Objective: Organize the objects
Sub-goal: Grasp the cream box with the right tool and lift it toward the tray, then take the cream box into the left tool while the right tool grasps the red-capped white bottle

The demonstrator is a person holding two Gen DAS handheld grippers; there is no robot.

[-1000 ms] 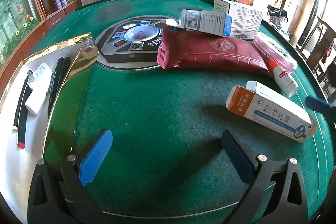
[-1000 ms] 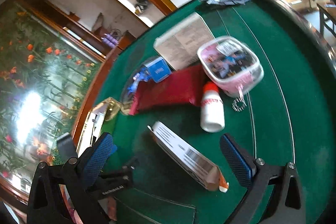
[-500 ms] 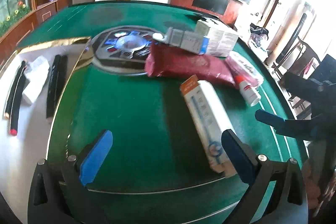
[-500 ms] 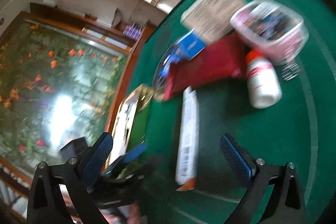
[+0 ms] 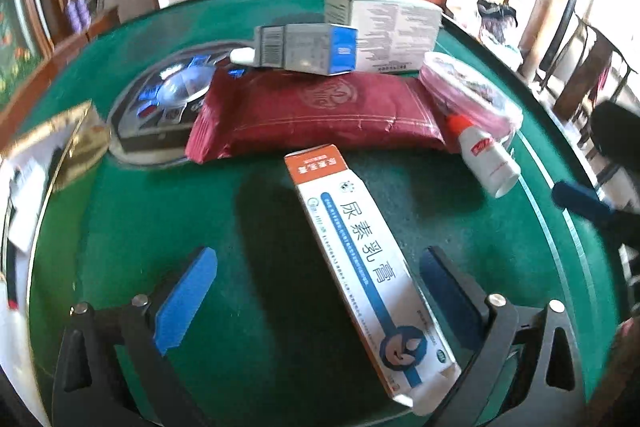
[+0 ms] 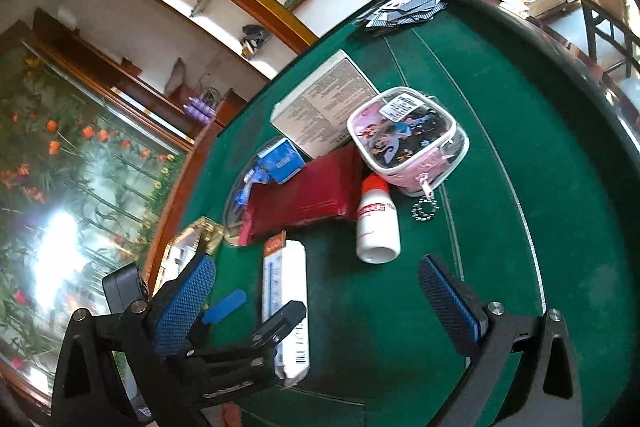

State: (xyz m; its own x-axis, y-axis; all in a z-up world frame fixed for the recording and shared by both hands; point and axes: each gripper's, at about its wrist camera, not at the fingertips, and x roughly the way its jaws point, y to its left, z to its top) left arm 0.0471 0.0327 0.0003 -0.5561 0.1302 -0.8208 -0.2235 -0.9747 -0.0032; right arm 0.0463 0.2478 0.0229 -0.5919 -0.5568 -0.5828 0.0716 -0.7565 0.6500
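On the green desk (image 5: 120, 211), between our closing left gripper (image 5: 316, 291) pads, we note the ointment box (image 5: 360, 247) lying flat, untouched; our right gripper (image 6: 316, 291) hangs open, empty.

Long white ointment carton (image 5: 362, 259) with orange end lies flat on green table (image 5: 160, 219), near end between the left gripper's closing jaws, untouched

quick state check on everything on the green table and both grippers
ointment box: lying flat between the left gripper's fingers, not yet pressed
left gripper: jaws closing around the box
right gripper: open, empty
white bottle: on its side, red cap on
pink pouch: zipped shut
red packet: flat, sealed
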